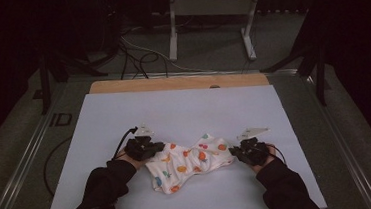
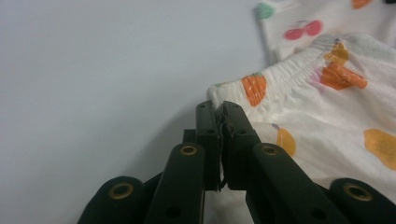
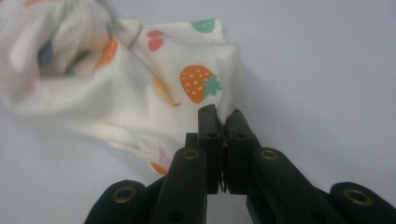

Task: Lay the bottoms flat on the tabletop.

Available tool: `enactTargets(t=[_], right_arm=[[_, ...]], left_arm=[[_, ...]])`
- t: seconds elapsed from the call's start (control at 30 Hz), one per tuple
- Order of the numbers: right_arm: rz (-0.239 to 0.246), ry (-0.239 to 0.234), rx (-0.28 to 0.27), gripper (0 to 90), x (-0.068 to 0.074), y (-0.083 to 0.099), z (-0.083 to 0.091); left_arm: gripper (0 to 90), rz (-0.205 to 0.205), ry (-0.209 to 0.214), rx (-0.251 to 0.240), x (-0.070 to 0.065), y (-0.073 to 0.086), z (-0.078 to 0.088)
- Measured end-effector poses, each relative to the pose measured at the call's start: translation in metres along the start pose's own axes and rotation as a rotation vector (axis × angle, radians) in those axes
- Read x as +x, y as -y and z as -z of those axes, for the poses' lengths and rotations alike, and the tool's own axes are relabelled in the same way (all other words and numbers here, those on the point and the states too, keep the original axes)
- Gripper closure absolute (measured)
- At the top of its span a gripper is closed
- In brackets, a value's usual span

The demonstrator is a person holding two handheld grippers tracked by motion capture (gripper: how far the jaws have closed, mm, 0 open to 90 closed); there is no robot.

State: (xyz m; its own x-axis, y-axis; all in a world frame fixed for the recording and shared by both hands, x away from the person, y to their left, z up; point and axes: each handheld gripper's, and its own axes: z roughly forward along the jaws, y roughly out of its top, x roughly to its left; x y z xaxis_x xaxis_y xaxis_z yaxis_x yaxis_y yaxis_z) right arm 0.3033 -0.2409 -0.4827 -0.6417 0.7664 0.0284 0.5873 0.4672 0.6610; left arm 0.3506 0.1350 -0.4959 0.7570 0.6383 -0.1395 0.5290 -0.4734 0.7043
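Note:
A small white garment (image 1: 188, 163) printed with coloured fruit lies crumpled on the white table sheet (image 1: 174, 110), stretched between my two grippers. My left gripper (image 1: 153, 149) pinches the garment's left end; in the left gripper view its jaws (image 2: 220, 109) are shut on the elastic waistband corner (image 2: 219, 93). At the cloth's right end, my right gripper (image 1: 237, 153) has its jaws (image 3: 223, 119) shut on a fold beside a strawberry print (image 3: 198, 83). Both hands sit near the table's front half.
The white sheet covers a wooden table whose bare far edge (image 1: 177, 82) shows. Beyond it stand a white metal frame (image 1: 211, 12) and cables on the floor (image 1: 134, 58). Dark stands flank the table at left and right.

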Motion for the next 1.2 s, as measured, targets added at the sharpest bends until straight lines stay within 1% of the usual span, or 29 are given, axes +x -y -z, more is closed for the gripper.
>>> enactTargets(t=[0.03,0.07,0.13,0.17,0.23,0.27,0.3,0.33,0.37,0.4,0.43,0.47,0.5,0.6,0.63,0.67,0.73,0.8,0.87,0.9,0.93,0.97,1.0,1.03,1.07,1.1,1.13,1.2], right_arm=[[0.000,0.000,0.000,87.8,0.000,0.000,0.000],[-0.017,0.005,-0.007,87.8,-0.001,0.008,0.008],[-0.026,0.005,-0.002,87.8,-0.002,0.013,0.015],[-0.030,0.010,-0.007,87.8,-0.001,0.016,0.018],[-0.037,0.007,-0.005,87.8,-0.002,0.022,0.024],[-0.040,0.011,-0.011,87.8,-0.002,0.025,0.027],[-0.040,0.011,-0.011,87.8,-0.002,0.025,0.027],[-0.049,0.011,-0.001,87.7,-0.001,0.031,0.032],[-0.052,0.012,-0.002,87.7,-0.001,0.033,0.033],[-0.064,0.013,0.000,87.7,-0.001,0.036,0.035],[-0.064,0.013,0.000,87.7,-0.001,0.036,0.035],[-0.078,0.003,0.000,87.7,-0.001,0.039,0.037],[-0.087,-0.011,0.000,87.5,0.001,0.044,0.041],[-0.101,-0.047,0.017,87.2,0.007,0.050,0.047],[-0.101,-0.047,0.017,87.2,0.007,0.050,0.047],[-0.080,-0.067,0.027,87.2,0.012,0.053,0.049],[-0.070,-0.077,0.042,87.1,0.016,0.056,0.051],[-0.067,-0.088,0.052,86.9,0.019,0.059,0.051],[-0.065,-0.094,0.057,86.9,0.020,0.060,0.050],[-0.065,-0.094,0.057,85.2,0.020,0.060,0.050],[-0.061,-0.108,0.012,65.9,0.018,0.052,0.053],[-0.061,-0.108,0.012,65.9,0.018,0.052,0.053],[-0.057,-0.113,-0.058,59.5,0.016,0.039,0.055],[-0.057,-0.113,-0.058,59.5,0.016,0.039,0.055],[-0.057,-0.115,-0.090,59.5,0.015,0.031,0.055],[-0.049,-0.133,-0.143,55.2,0.014,0.014,0.053],[-0.038,-0.136,-0.158,55.0,0.013,0.007,0.050],[-0.016,-0.158,-0.171,53.9,0.014,-0.011,0.036]], left_arm=[[87.5,0.000,0.000,0.000,0.000,0.000,0.000],[87.5,0.006,-0.010,-0.004,0.002,0.001,0.003],[87.5,0.007,-0.018,-0.009,0.004,0.001,0.006],[87.5,0.007,-0.018,-0.009,0.004,0.001,0.006],[87.5,0.013,-0.036,-0.014,0.006,0.002,0.009],[87.5,0.017,-0.038,-0.016,0.007,0.003,0.010],[87.5,0.017,-0.038,-0.016,0.007,0.003,0.010],[87.5,0.014,-0.046,-0.018,0.008,0.003,0.012],[87.5,0.014,-0.046,-0.018,0.008,0.003,0.012],[87.5,0.021,-0.045,-0.023,0.009,0.003,0.013],[87.5,0.021,-0.045,-0.023,0.009,0.003,0.013],[87.5,0.021,-0.045,-0.023,0.009,0.003,0.013],[87.5,0.020,-0.040,-0.019,0.009,0.006,0.016],[87.4,0.025,-0.020,-0.007,0.008,0.012,0.019],[87.4,0.025,-0.020,-0.007,0.008,0.012,0.019],[87.4,0.026,0.002,0.003,0.005,0.017,0.021],[87.3,0.027,0.021,0.019,0.002,0.023,0.023],[87.2,0.035,0.038,0.027,0.001,0.028,0.024],[87.2,0.035,0.038,0.027,0.001,0.028,0.024],[87.2,0.035,0.050,0.031,0.000,0.032,0.025],[86.5,0.041,0.056,0.028,0.000,0.034,0.026],[86.5,0.041,0.056,0.028,0.000,0.034,0.026],[86.5,0.046,0.058,0.019,0.001,0.033,0.027],[86.5,0.046,0.058,0.019,0.001,0.033,0.027],[86.5,0.046,0.058,0.019,0.001,0.033,0.027],[86.5,0.043,0.059,0.008,0.000,0.032,0.027],[86.5,0.042,0.058,0.004,0.000,0.031,0.028],[86.6,0.040,0.057,-0.007,0.000,0.029,0.028]])
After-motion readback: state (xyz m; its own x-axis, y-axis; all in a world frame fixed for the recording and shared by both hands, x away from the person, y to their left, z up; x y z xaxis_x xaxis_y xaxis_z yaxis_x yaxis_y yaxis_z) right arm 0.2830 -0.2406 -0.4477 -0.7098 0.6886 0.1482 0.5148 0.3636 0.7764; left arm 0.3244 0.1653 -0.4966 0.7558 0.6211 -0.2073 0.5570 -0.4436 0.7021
